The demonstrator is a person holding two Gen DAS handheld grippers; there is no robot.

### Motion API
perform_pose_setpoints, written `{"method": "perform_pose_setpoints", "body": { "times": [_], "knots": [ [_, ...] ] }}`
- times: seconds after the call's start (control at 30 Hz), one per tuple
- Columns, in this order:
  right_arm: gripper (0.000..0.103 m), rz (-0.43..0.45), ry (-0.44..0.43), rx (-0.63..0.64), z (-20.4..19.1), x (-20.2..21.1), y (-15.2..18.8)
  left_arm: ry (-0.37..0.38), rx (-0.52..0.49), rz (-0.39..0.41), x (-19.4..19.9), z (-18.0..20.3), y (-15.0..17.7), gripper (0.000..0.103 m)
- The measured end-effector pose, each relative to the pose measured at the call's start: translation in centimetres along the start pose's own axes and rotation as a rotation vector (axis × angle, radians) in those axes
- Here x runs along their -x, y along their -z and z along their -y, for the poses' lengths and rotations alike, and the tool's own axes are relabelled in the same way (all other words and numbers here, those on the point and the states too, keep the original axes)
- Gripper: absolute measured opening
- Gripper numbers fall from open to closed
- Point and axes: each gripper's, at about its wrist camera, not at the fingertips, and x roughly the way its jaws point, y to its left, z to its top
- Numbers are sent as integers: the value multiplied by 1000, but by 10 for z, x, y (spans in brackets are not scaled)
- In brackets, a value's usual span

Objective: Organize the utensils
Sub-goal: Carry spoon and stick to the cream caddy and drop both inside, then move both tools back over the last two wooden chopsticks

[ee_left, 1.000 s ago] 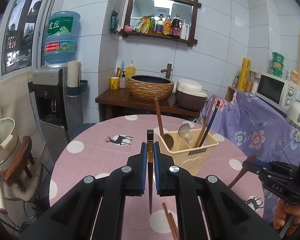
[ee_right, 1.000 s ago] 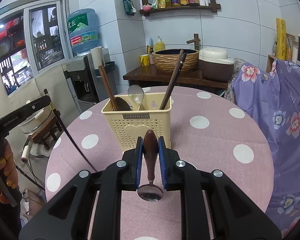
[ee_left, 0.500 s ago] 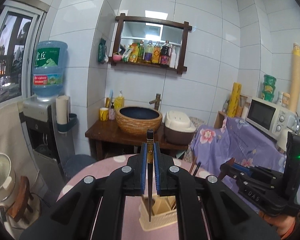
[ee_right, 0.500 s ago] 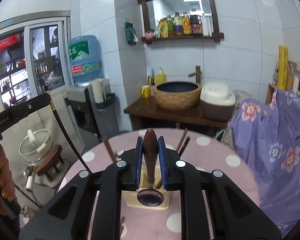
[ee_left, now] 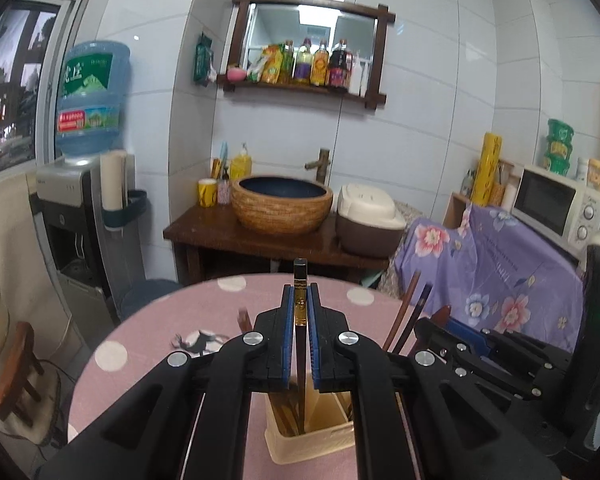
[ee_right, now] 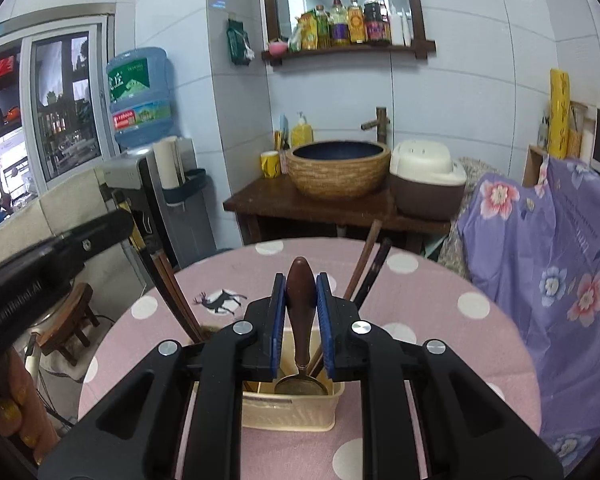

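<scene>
A cream utensil basket (ee_left: 312,446) stands on the pink dotted table (ee_left: 160,332), just under both grippers. My left gripper (ee_left: 300,292) is shut on a dark chopstick (ee_left: 299,270) held upright, its lower end reaching down into the basket. My right gripper (ee_right: 300,284) is shut on a spoon (ee_right: 301,384) by its brown wooden handle, the metal bowl hanging just above the basket (ee_right: 288,414). Other chopsticks (ee_right: 366,272) lean in the basket's compartments. The right gripper's body (ee_left: 480,352) shows at the right of the left wrist view.
A wooden side table (ee_left: 220,236) with a woven basin (ee_left: 282,206) and a rice cooker (ee_left: 366,216) stands behind the table. A water dispenser (ee_left: 72,200) is at left, a purple floral cloth (ee_left: 500,264) and a microwave (ee_left: 556,204) at right. A hand (ee_right: 16,412) holds the left gripper.
Both grippers have moved forward and slightly up, and now stand over the basket. The basket, once ahead on the table, now lies under the fingers. Chopstick and spoon stay gripped.
</scene>
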Motion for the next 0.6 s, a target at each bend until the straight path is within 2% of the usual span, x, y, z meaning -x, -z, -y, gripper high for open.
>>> {"method": "perform_pose_setpoints", "body": {
  "times": [0.1,0.27,0.47,0.53,0.6],
  "knots": [
    [16,-31,-3,0,-1,-12,12,0,9,-40,-12,-4,14,8],
    [16,-30,6,8,-1,-16,24,-6,21,-86,-26,-10,31,8],
    [17,-28,-11,-30,8,-18,30,21,11,-103,-25,-10,37,9],
    [17,-12,-7,-39,10,-11,32,21,3,-82,-14,-10,39,20],
    [18,4,-14,-45,11,-2,36,13,2,-45,0,-11,42,49]
  ]
}}
